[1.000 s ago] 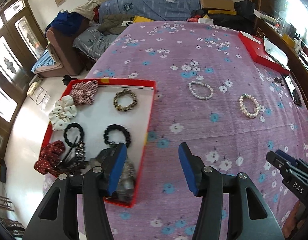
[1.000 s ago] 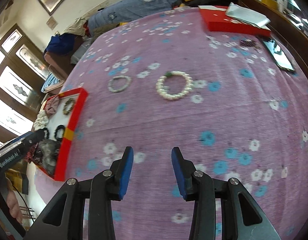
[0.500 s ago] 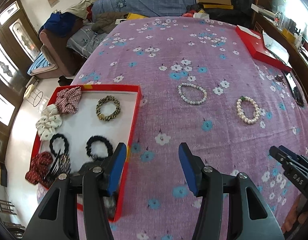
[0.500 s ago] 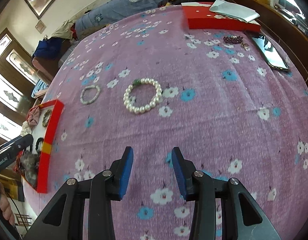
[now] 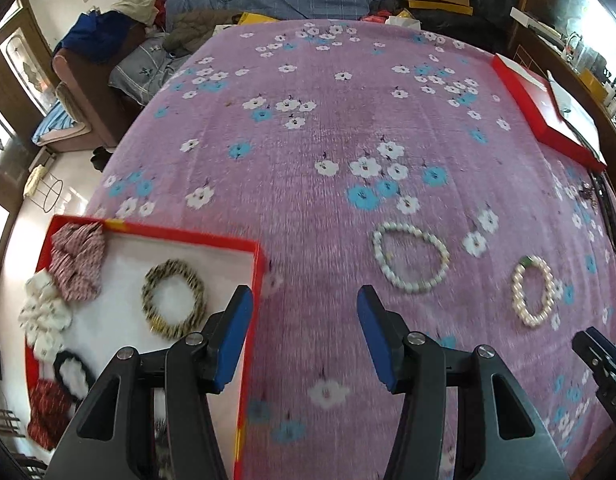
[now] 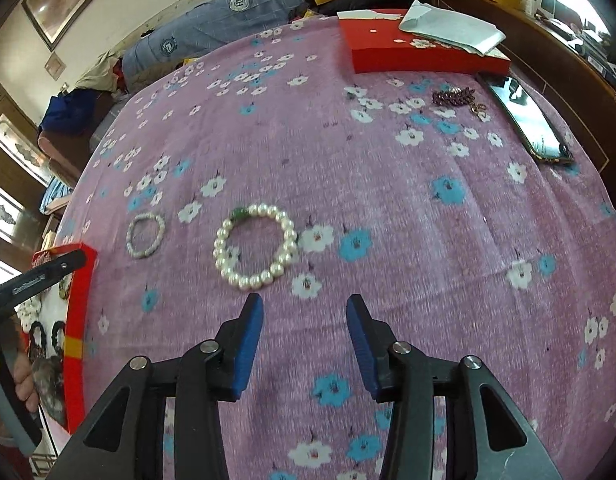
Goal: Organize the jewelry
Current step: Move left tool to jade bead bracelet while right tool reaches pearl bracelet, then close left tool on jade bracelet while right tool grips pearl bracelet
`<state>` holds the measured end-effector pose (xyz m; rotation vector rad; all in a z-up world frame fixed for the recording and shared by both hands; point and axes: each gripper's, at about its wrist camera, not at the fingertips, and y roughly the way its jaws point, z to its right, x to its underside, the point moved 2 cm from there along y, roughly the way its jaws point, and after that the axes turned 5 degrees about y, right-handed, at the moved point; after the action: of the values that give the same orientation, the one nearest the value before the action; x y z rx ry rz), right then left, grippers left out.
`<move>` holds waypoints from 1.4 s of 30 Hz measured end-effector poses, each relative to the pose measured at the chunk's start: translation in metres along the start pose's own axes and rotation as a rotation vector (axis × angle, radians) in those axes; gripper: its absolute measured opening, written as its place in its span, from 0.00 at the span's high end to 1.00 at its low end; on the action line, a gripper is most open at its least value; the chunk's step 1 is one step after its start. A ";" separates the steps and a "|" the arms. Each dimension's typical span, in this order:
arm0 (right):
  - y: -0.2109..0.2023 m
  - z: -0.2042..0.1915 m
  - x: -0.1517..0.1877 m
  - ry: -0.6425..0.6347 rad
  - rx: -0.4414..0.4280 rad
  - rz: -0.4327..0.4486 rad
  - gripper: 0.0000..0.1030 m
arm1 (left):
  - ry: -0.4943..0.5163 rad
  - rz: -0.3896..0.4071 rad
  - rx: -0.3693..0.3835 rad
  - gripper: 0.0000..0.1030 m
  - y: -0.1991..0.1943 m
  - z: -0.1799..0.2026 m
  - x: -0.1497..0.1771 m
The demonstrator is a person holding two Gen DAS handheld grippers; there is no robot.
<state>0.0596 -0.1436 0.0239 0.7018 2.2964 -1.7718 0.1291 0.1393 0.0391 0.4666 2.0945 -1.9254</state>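
My red tray [image 5: 259, 252] already holds scrunchies and a gold bracelet [image 5: 173, 300]; two pearl bracelets [image 6: 255, 246] lie right of it. Both grippers, left [image 5: 303, 336] and right [image 6: 303, 340], are spread, empty; the right's jaws have just widened.

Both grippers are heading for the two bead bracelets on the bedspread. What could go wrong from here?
1. The two bracelets lie close together, so the left gripper and right gripper may collide.
2. The pearl bracelet lies flat on soft bedspread; pads may pinch fabric or slip off the round beads.
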 end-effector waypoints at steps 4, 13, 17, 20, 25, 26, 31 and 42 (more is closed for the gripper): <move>0.005 0.000 -0.010 0.001 -0.001 0.019 0.53 | 0.009 -0.017 0.034 0.49 0.020 0.001 -0.013; 0.021 -0.002 -0.028 0.007 0.002 0.030 0.52 | 0.035 -0.023 0.089 0.49 0.045 0.007 -0.024; 0.030 -0.003 -0.030 0.002 0.012 0.024 0.52 | 0.064 -0.020 0.116 0.49 0.049 0.016 -0.025; 0.039 -0.003 -0.030 -0.010 0.029 0.015 0.52 | 0.108 -0.013 0.140 0.49 0.050 0.029 -0.025; 0.047 -0.009 -0.034 -0.047 0.053 0.031 0.52 | 0.158 0.004 0.125 0.49 0.053 0.042 -0.026; 0.048 -0.010 -0.034 -0.052 0.056 0.033 0.52 | 0.161 0.008 0.123 0.50 0.054 0.043 -0.026; 0.055 -0.025 -0.033 -0.133 0.116 0.064 0.52 | 0.206 0.040 0.072 0.68 0.054 0.049 -0.025; 0.049 -0.030 -0.030 -0.134 0.075 0.042 0.91 | 0.177 0.043 0.156 0.95 0.031 0.054 -0.024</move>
<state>0.1129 -0.1141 0.0020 0.6176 2.1241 -1.8347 0.1620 0.0862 0.0155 0.7335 2.0253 -2.1010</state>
